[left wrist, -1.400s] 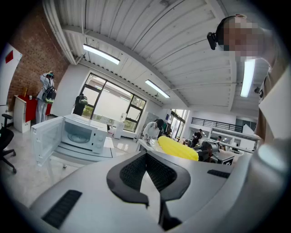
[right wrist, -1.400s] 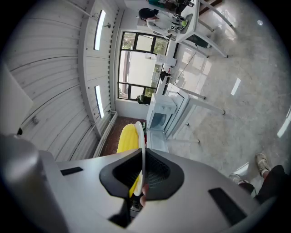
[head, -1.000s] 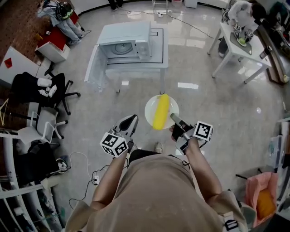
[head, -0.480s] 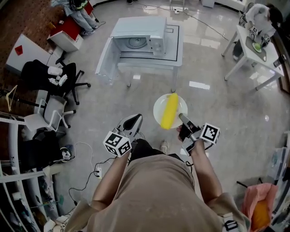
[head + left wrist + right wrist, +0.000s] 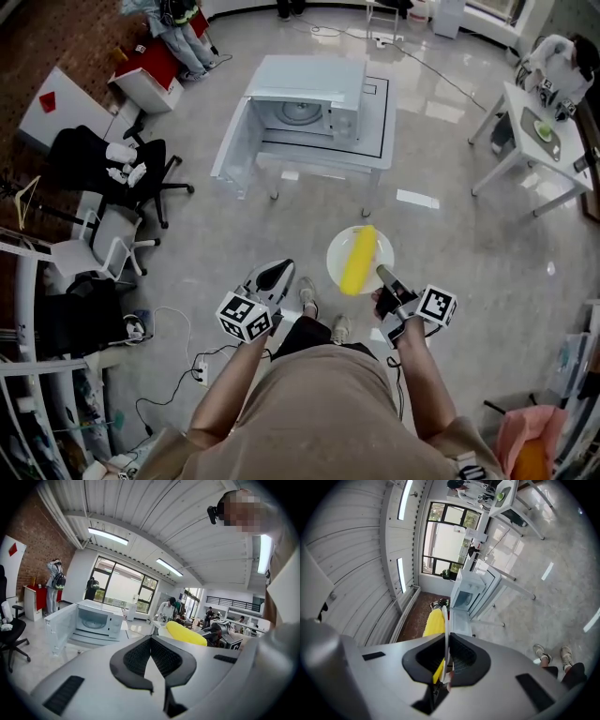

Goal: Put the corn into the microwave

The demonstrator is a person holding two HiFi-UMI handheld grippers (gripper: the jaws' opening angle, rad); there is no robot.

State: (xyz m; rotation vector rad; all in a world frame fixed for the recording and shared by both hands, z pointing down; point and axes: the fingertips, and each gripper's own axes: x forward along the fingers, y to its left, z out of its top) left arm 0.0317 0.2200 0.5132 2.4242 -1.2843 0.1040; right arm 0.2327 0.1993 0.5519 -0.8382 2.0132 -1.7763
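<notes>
Lengthwise on white plate [image 5: 336, 261], smooth yellow corn [image 5: 357, 260]

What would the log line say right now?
right claw: shut on plate, corn on it | left claw: shut, empty | microwave: open, ahead

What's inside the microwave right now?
Only a round turntable shows inside the open microwave, no food. Its top covers the rear of the cavity.
</notes>
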